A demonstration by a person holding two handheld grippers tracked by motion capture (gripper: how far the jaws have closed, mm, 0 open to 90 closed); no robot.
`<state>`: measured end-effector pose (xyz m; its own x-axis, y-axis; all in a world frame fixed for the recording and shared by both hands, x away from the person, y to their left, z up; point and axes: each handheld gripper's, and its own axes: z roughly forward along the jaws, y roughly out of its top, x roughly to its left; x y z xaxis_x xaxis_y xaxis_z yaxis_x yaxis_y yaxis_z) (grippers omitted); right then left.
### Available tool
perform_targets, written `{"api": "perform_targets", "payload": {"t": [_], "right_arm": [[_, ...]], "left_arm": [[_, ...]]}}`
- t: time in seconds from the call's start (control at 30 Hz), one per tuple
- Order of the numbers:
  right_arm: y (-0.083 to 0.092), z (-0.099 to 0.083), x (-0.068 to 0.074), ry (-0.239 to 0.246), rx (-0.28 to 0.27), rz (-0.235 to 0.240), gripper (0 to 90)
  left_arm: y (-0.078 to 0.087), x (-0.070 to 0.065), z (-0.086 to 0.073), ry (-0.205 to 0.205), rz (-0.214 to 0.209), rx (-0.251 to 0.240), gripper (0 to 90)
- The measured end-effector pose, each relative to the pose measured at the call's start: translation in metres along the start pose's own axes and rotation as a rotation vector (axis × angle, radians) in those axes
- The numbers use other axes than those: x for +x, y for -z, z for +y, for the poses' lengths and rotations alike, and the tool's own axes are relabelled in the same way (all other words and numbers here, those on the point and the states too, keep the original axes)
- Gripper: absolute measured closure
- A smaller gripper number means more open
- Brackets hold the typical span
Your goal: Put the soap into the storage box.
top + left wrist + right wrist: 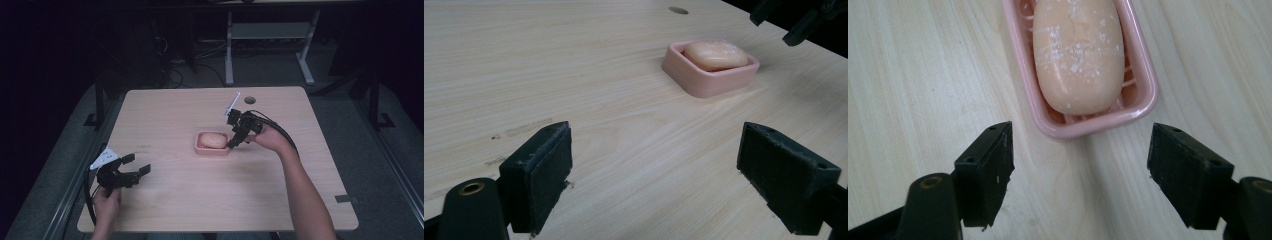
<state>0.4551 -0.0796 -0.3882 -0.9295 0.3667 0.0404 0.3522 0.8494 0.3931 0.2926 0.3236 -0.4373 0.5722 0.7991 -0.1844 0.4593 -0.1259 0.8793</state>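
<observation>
A pink soap dish point(204, 150) sits near the middle of the wooden table point(200, 200), with a peach bar of soap point(214, 140) lying in it. My right gripper point(234, 142) hovers open at the dish's right end, tilted down toward it. In the right gripper view the soap point(1078, 55) and the dish point(1088, 127) lie just beyond the open gripper point(1080, 150), the dish's near end level with the gap. My left gripper point(137, 164) is open over bare wood at the front left. The left gripper view shows its open gripper point(654, 150), with the dish point(709, 82) and soap point(715, 54) farther off.
A round cable hole point(250, 100) is in the table's far edge. Beyond the table stand the white legs of another desk point(229, 50) on a dark floor. Faint scuff marks point(526, 127) mark the wood near the left gripper.
</observation>
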Motion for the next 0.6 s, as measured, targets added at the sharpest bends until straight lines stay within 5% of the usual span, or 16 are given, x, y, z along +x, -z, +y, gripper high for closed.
{"api": "perform_targets", "payload": {"t": [0.6], "right_arm": [[0.005,-0.021,0.002,-0.029,-0.007,-0.006,25.5]], "left_arm": [[0.000,-0.001,0.000,-0.004,0.000,0.004,14.2]]}}
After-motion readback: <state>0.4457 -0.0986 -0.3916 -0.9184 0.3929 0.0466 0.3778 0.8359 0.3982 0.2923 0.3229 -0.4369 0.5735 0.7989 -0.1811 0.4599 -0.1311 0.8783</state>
